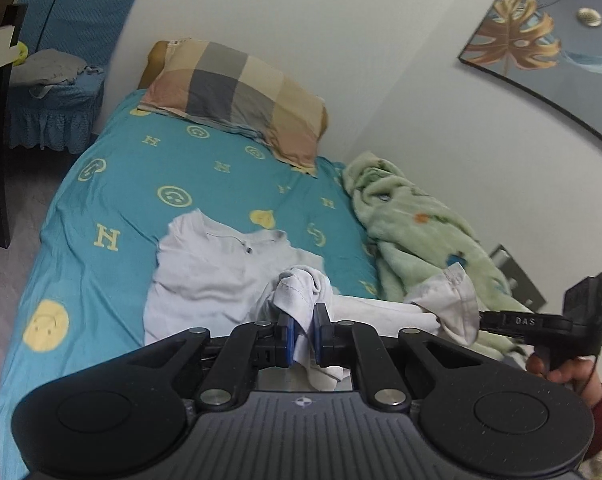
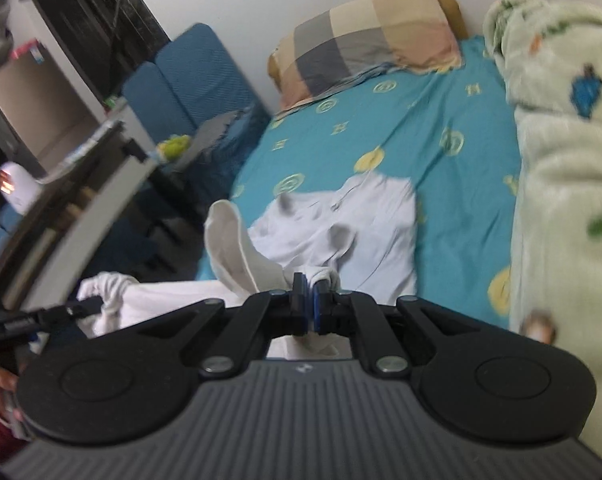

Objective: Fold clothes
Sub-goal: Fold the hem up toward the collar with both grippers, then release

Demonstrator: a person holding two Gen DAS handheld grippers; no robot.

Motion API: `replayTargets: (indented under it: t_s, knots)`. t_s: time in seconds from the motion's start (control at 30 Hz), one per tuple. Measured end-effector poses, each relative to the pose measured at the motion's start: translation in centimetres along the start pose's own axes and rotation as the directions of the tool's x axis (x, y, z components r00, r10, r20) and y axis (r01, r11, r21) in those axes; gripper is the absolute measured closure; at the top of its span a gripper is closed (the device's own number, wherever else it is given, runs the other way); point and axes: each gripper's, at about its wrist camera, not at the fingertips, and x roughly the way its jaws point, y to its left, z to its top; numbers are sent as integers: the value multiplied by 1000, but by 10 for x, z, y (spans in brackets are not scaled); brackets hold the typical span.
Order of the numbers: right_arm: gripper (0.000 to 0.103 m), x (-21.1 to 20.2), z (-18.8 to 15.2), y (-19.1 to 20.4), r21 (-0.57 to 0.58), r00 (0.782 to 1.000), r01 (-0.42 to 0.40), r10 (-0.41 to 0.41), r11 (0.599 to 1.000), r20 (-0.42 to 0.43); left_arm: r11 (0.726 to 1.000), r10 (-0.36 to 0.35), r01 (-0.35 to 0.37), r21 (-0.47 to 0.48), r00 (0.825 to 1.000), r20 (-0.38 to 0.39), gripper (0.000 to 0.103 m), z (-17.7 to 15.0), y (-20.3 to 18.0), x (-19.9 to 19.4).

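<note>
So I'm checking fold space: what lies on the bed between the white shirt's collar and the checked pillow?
Only bare sheet lies between the white shirt and checked pillow; the left wrist view shows it.

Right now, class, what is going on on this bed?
A person is folding a white shirt on a bed with a teal sheet, holding a gripper in each hand. The left gripper is shut on a bunch of the shirt's fabric, and the right gripper is shut on another part. The shirt's upper half lies flat. A green blanket lies beside it.
</note>
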Motion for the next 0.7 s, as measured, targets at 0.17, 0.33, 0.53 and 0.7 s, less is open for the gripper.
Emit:
replayTargets:
  t_s: [0.17, 0.33, 0.53, 0.7]
  knots:
    - [97, 70, 10, -16, -115, 997, 69, -72, 991, -21, 999, 39, -39, 14, 999, -27, 93, 11, 41, 75]
    - [97, 135, 1, -41, -196, 994, 89, -101, 976, -52, 996, 87, -86, 13, 992, -92, 93, 6, 95, 143]
    - [97, 188, -21, -69, -192, 980, 121, -149, 974, -135, 985, 132, -148, -85, 976, -173, 98, -6, 159, 192]
    - [96, 188, -23, -69, -180, 982, 114, -139, 977, -129, 987, 124, -137, -79, 982, -145, 97, -3, 159, 187]
